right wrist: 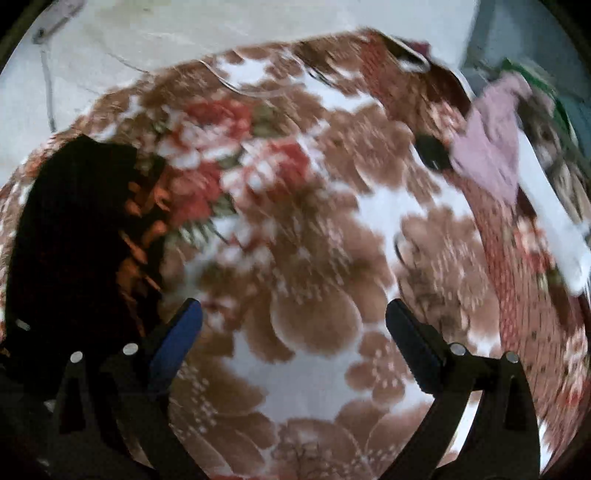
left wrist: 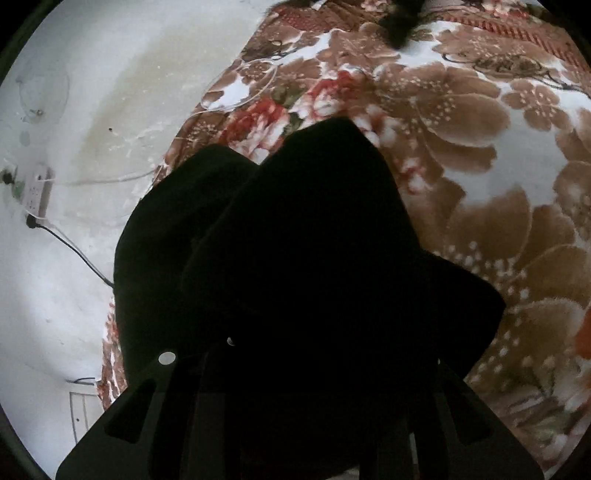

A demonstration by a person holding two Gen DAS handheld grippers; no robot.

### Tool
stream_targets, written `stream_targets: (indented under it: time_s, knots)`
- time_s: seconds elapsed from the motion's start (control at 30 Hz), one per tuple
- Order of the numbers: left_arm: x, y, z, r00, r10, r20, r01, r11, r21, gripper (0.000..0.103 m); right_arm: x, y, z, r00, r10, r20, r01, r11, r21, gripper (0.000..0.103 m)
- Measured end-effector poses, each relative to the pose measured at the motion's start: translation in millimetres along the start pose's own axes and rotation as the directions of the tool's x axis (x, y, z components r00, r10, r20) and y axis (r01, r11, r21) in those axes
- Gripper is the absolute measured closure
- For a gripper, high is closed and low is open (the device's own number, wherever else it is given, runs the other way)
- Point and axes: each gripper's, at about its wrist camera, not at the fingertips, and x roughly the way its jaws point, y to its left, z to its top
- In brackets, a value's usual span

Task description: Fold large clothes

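A large black garment hangs bunched over my left gripper and fills the middle of the left wrist view. The cloth hides the fingertips, and the jaws stand nearly together, gripping its fabric above a floral blanket. In the blurred right wrist view the same black garment is at the far left. My right gripper is wide open over the blanket, with nothing between its blue-padded finger and its black one.
A pink garment and a white cloth lie at the blanket's right edge. A white power strip with a black cable sits on the pale surface to the left. Another dark cloth lies at the blanket's far end.
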Motion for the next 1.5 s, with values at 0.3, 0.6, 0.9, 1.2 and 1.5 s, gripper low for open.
stream_targets:
  time_s: [0.3, 0.6, 0.9, 1.2, 1.5]
  knots:
    - [18.9, -44.4, -14.2, 0.999, 0.034, 0.026, -0.037, 0.992, 0.117, 0.084, 31.4, 77.5, 62.3, 0.995, 0.101, -0.027, -0.105, 0.965, -0.242, 0.005]
    - [17.8, -44.6, -17.2, 0.998, 0.033, 0.045, -0.038, 0.994, 0.106, 0.084, 126.9, 152.2, 112.2, 0.99, 0.043, -0.137, -0.096, 0.909, -0.406, 0.005]
    - [12.7, -38.4, -22.1, 0.999, -0.011, 0.052, 0.007, 0.997, 0.075, 0.084, 173.5, 153.1, 99.7, 0.982, 0.063, -0.176, -0.133, 0.898, -0.419, 0.004]
    - [-28.0, -31.0, -43.8, 0.994, -0.057, 0.093, 0.056, 0.998, 0.013, 0.022, 155.3, 113.0, 92.5, 0.976, 0.093, -0.196, -0.15, 0.942, -0.301, 0.005]
    - [-86.5, 87.8, -103.2, 0.969, -0.201, 0.143, 0.236, 0.924, -0.3, 0.005, 101.3, 64.2, 46.6, 0.976, 0.083, -0.199, -0.119, 0.977, -0.176, 0.005]
